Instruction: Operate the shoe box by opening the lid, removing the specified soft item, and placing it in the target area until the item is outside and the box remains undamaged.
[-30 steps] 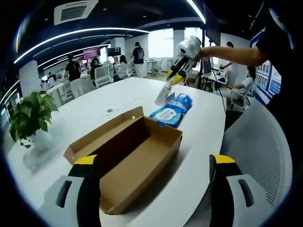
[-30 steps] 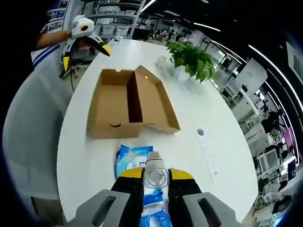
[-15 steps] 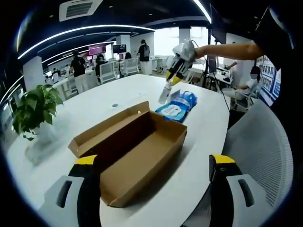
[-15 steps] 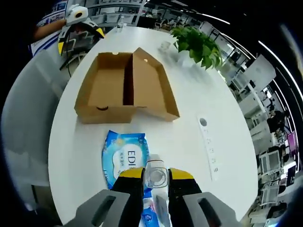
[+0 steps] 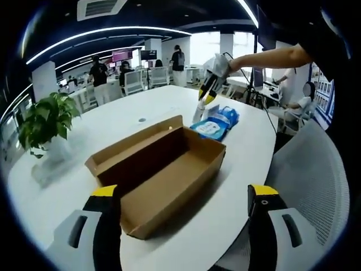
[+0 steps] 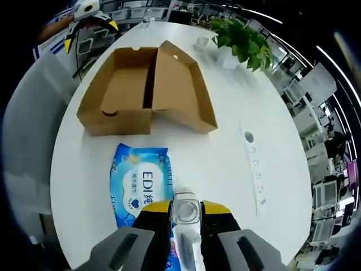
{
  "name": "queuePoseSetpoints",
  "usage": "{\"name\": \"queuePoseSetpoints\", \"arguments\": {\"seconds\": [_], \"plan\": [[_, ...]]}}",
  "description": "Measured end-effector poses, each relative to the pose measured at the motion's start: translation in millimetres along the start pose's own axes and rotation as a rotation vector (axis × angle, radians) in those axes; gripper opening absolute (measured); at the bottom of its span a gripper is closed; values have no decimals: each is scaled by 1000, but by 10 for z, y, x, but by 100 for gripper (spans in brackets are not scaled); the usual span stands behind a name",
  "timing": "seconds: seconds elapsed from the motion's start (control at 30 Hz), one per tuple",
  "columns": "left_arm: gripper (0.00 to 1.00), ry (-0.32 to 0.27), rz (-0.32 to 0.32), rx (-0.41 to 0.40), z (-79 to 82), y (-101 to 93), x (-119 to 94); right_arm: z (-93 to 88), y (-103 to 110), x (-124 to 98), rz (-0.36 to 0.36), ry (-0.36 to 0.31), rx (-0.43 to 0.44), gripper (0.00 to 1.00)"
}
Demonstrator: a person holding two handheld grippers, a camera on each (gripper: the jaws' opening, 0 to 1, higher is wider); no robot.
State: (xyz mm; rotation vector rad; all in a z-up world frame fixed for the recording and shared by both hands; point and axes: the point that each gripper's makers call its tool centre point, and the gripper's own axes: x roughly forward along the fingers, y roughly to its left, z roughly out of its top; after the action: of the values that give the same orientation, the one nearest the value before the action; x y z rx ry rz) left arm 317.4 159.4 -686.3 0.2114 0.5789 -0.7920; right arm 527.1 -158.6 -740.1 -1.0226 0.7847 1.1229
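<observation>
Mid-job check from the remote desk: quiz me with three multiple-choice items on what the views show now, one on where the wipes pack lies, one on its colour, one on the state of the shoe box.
1. Where does the wipes pack lie?
A. inside the shoe box
B. on the white table, outside the box, near the right tool
C. under the potted plant

2. What is the pack's main colour?
A. blue
B. red
C. green

3. What state is the shoe box in?
A. shut
B. crushed flat
C. open, with nothing visible inside

Answers: 1 B, the right gripper view shows the pack flat on the table between the box and the right tool. 2 A, its wrapper is blue with a white label in both views. 3 C, the left gripper view shows the lid folded back and a bare cardboard floor.
</observation>
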Motion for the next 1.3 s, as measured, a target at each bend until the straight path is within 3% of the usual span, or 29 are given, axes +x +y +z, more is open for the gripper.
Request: {"name": "queuePoseSetpoints", "arguments": {"seconds": [0.27, 0.53, 1.2, 1.3], "plan": [[94, 10, 11, -13, -75, 0, -5, 0, 10, 89, 45, 1, -5, 14], [92, -1, 39, -48, -97, 89, -27, 4, -160, 138, 75, 13, 6, 15], [84, 34, 80, -85, -302, 207, -73, 38, -301, 203, 60, 32, 11, 19], [83, 37, 81, -86, -314, 207, -71, 22, -296, 196, 59, 38, -19, 17]]}}
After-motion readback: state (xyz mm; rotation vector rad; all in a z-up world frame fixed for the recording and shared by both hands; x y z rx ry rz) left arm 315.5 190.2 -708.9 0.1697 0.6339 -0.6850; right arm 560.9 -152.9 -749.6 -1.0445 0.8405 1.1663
